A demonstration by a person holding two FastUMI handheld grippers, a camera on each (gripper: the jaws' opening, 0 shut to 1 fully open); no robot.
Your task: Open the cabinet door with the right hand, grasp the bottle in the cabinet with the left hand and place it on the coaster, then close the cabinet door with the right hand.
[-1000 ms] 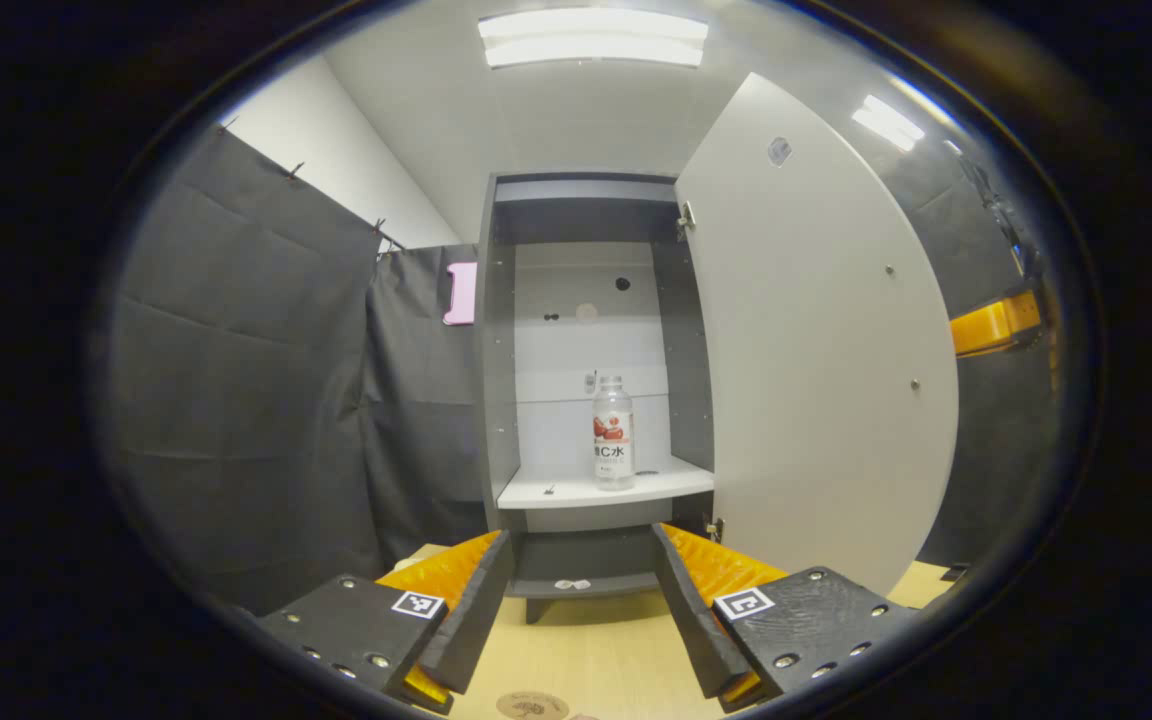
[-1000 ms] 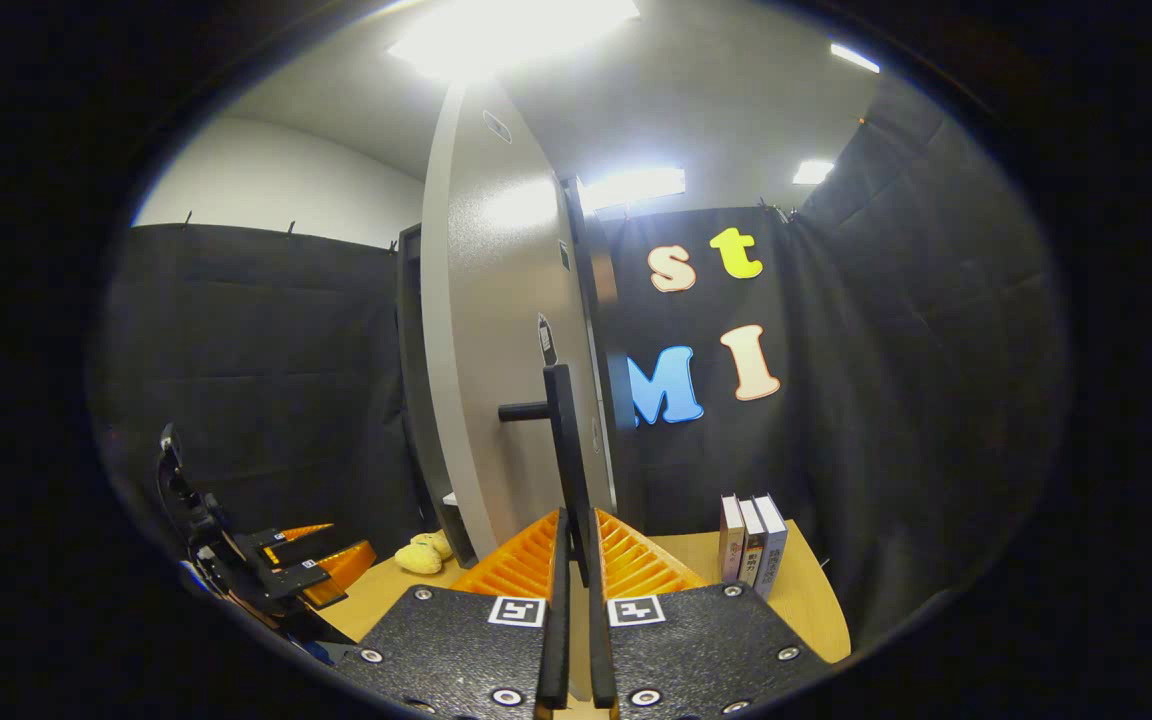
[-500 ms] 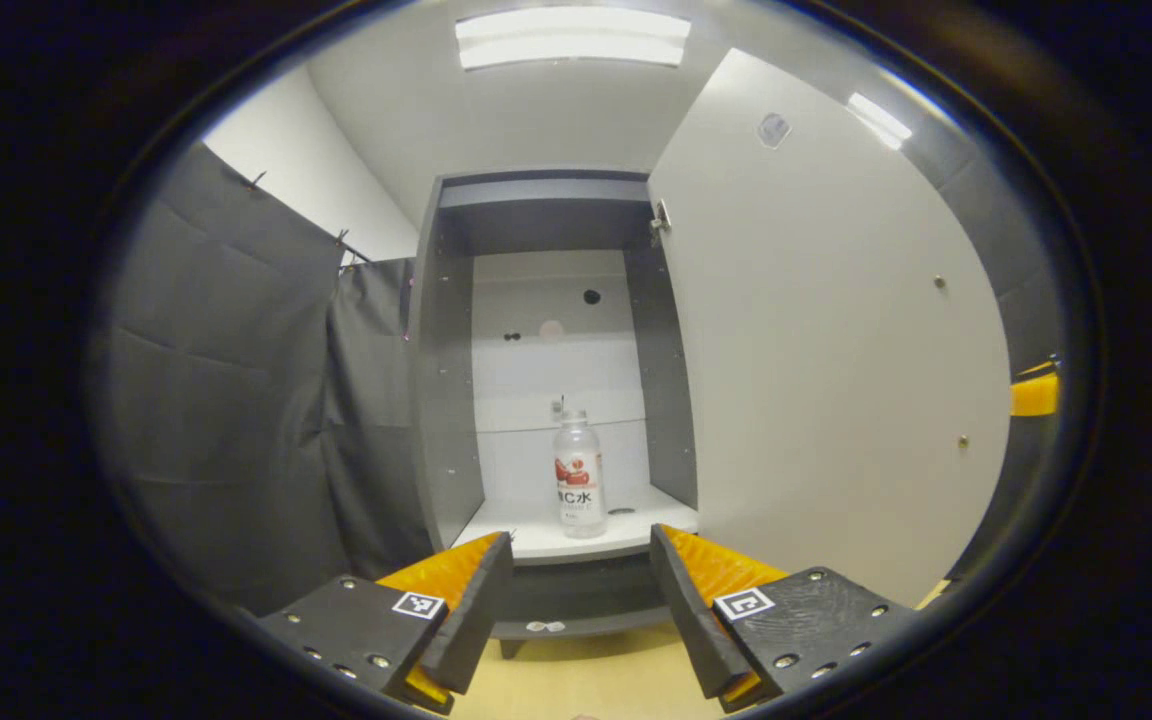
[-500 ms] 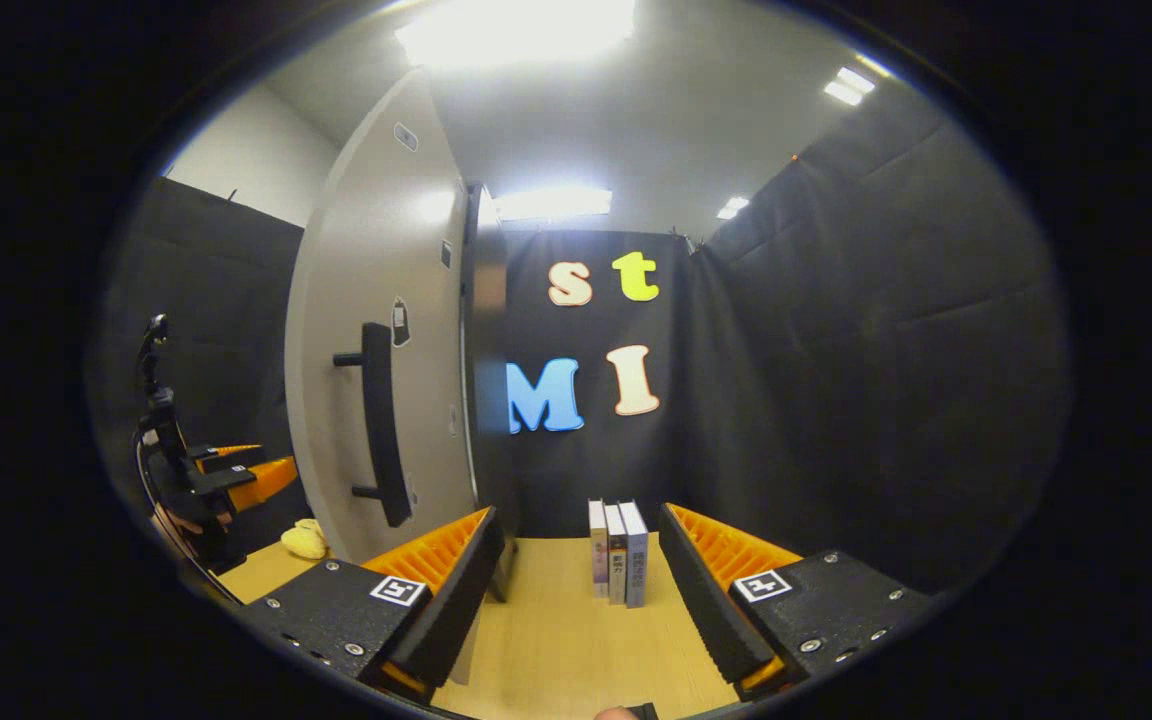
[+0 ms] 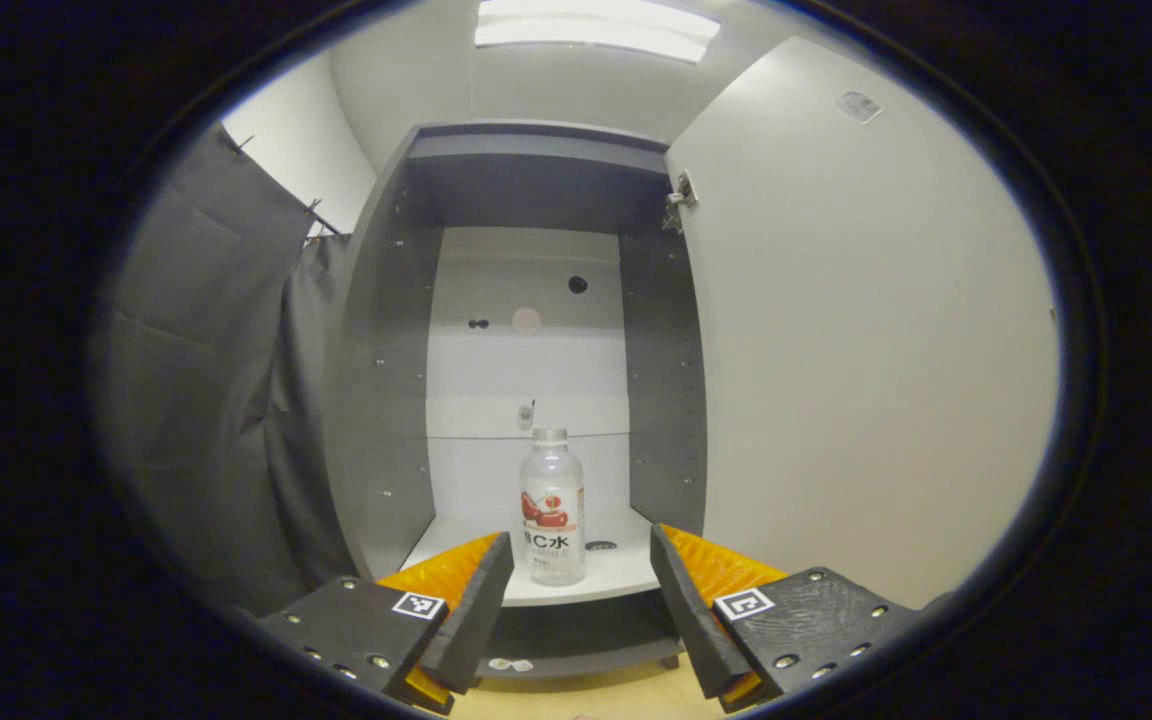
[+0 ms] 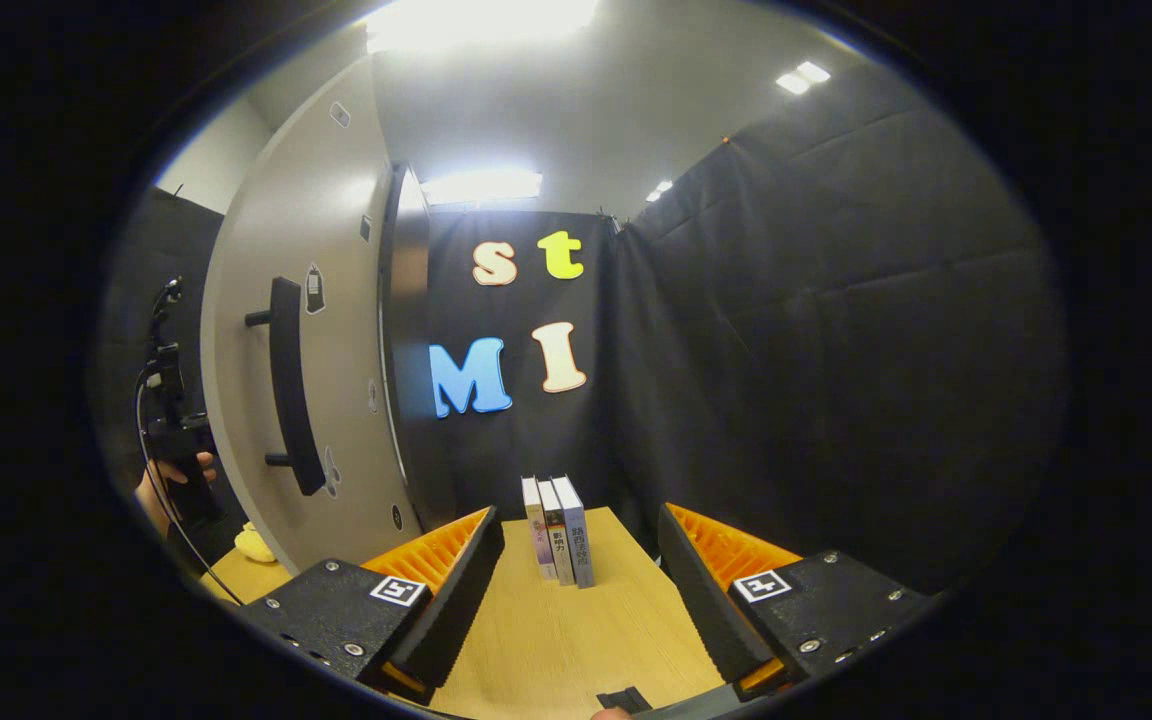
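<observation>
I've got the left gripper (image 5: 581, 590) with jaws released short of the bottle (image 5: 552, 520) upright on the cabinet shelf (image 5: 616, 580); right gripper (image 6: 581, 590) also released; risk: a finger clips and topples it.

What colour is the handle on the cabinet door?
Black; the handle shows best in the right gripper view, on the pale grey door.

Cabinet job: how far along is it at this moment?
Done: the cabinet door stands wide open, and the right gripper is open, off the door handle. In hand: the left gripper, open, faces the bottle upright on the shelf, not gripping it. Left: grasp, place on the coaster, close the door.
</observation>
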